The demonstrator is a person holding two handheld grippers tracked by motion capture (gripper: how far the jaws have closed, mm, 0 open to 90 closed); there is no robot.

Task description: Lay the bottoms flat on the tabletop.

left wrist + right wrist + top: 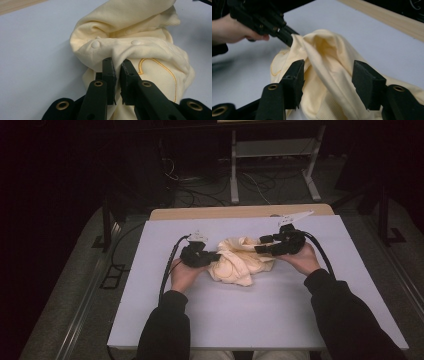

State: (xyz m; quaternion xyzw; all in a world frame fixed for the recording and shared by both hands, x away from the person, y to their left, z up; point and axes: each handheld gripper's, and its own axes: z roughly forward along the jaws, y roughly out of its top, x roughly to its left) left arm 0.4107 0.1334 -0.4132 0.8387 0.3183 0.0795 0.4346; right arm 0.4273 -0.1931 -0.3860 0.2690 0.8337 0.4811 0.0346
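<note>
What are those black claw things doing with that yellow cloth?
A person at a table is working on a crumpled cream-yellow garment with two hand-held grippers. The left gripper is pinched shut on a fold of it, just below a row of snap buttons. The right gripper has its jaws open on either side of another fold, not squeezing it.

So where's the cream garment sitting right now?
In the high view the cream garment lies bunched on the white table, slightly left of centre, between the left gripper, clamped on its left edge, and the right gripper, open over its right side.
</note>
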